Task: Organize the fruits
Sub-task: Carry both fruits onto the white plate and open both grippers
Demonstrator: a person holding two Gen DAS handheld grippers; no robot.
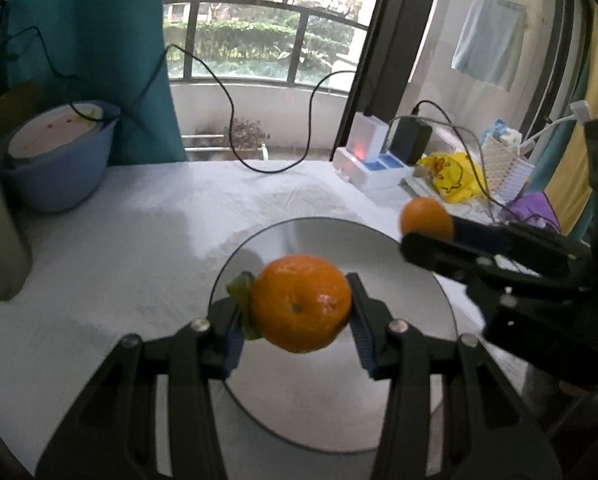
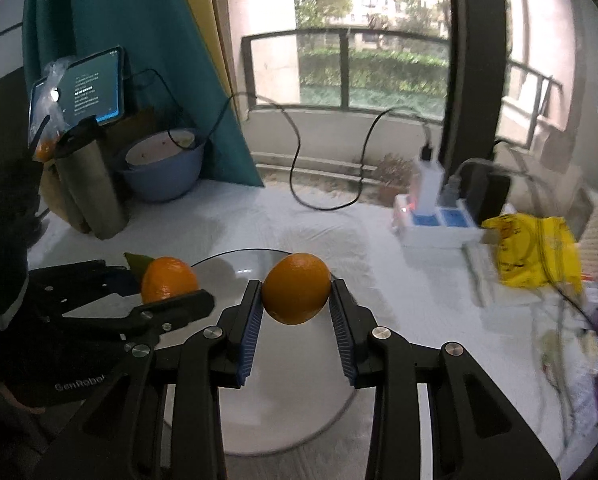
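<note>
- Across the white tablecloth point(image 1: 119, 240): a round grey plate point(image 1: 399, 400) sits near the front edge, bare, with both grippers hanging over it.
- Back left: blue basin point(image 1: 59, 176) with a pale dish inside. Steel tumbler point(image 2: 89, 184) and tablet point(image 2: 87, 88) beside it, seen from the right wrist view. Not in play.
- Back right: white charger block point(image 2: 431, 224), yellow bag point(image 2: 535, 252), cables. Clutter sits near the plate's right side.
- Left gripper point(image 1: 299, 304): clenched on the leafy orange point(image 1: 299, 304), pads on both flanks, leaf point(image 1: 241, 292) pinched against the left pad. Fruit is above the plate, not touching it.
- Right gripper point(image 2: 297, 290): clenched on the plain orange point(image 2: 297, 290), gripped only at the pad tips, also held above the plate.
- Risk 1: the plate looks flat with little rim, so round fruit let go from height would likely roll off onto the cloth.
- Risk 2: the two grippers are close over one plate, so lowering together could knock fingers or fruit.
- Risk 3: the tip-only grip on the plain orange looks marginal, and a jolt could pop it out early.
- Risk 4: the trapped leaf may drag the leafy orange sideways on release.
</note>
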